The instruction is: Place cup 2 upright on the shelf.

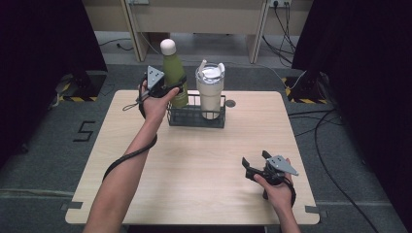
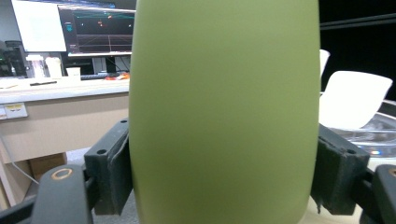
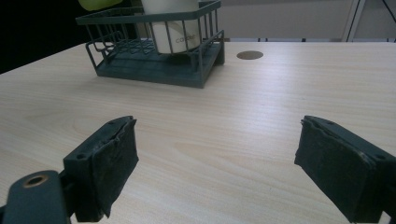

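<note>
The wire basket at the far middle of the table serves as the landmark. At its left end the left gripper has its jaws pinching the green bottle, one pad on each side of the body, as the left gripper view shows. The bottle stands upright with its white cap on top, its lower part inside the basket's left end. Just right of it, in the basket's right half, stands a cream tumbler with a clear lid. Well in front of the basket and to its right, near the table's front edge, the right gripper sits low over bare wood, its jaws spread apart with nothing between them; they point toward the basket.
</note>
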Available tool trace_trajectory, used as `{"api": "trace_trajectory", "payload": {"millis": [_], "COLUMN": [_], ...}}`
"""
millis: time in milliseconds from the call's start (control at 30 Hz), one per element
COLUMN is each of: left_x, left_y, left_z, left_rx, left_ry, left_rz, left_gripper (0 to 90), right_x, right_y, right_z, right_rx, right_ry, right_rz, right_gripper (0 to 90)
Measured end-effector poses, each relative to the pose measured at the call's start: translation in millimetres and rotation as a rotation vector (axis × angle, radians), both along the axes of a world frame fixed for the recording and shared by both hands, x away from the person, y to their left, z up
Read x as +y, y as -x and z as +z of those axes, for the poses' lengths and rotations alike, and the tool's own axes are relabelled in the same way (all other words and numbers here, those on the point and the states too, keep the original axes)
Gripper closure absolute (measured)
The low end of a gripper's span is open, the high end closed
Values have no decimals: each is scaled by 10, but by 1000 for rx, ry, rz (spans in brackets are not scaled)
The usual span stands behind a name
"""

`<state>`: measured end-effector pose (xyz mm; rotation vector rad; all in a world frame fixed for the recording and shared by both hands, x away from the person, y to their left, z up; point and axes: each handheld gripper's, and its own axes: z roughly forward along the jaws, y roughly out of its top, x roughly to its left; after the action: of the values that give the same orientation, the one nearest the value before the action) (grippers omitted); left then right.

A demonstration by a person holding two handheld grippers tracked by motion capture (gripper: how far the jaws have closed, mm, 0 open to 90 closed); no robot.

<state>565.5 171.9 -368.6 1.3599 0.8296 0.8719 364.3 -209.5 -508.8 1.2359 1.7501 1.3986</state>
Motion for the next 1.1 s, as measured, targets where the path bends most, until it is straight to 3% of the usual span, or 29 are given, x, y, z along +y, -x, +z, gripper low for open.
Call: {"api": "trace_trajectory", "payload": {"millis": [1100], "left_x": [-98], "left_y": [-233], "left_z": [-268], "left_rx": [77], "left_ry": [-13], "left_rz": [19], "left_gripper": [211], "right_x": [6], "right_y": [-10], "right_z": [-19], "right_rx": [1], "right_ry": [8], "right_rz": [7], "right_gripper": [126]}}
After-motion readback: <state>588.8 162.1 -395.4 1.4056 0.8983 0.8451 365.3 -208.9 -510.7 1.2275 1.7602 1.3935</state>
